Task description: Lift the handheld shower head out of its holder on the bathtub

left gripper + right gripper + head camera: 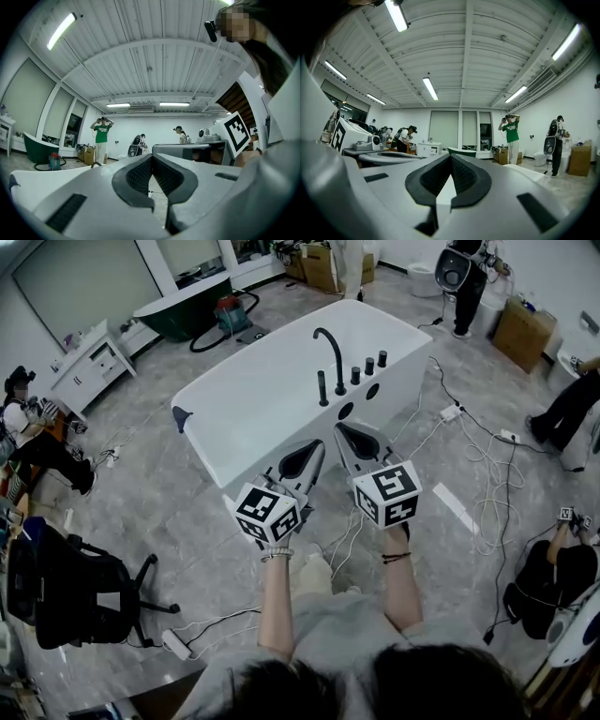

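Left tool: left tool [313, 450] has its jaws pressed together on nothing; its own view [151, 157] shows the ribbed dark pads meeting, with only the room beyond them.
Right tool: right tool [345, 431] is likewise closed and empty, pads tip to tip in its own view [451, 157].
Pose: both are held level, side by side, just short of the near long rim, likely so the person can line up on the fittings before opening either one.
Carrier: white freestanding bathtub [246, 399], set slantwise on the grey floor.
Task thing: slim black handheld shower head [322, 388] stands upright in its holder on the near long rim, about midway along. Judged by its shape, it is the short rod at the left end of the fittings.
Neighbours: black arched spout [333, 351] is just beside it; three black knobs [369, 366] follow along the rim toward the right-hand end.
Progress: lift not yet begun; neither tool touches the rod.
Next need: probably one tool must open, close round the rod and draw it straight up, clear of the spout.
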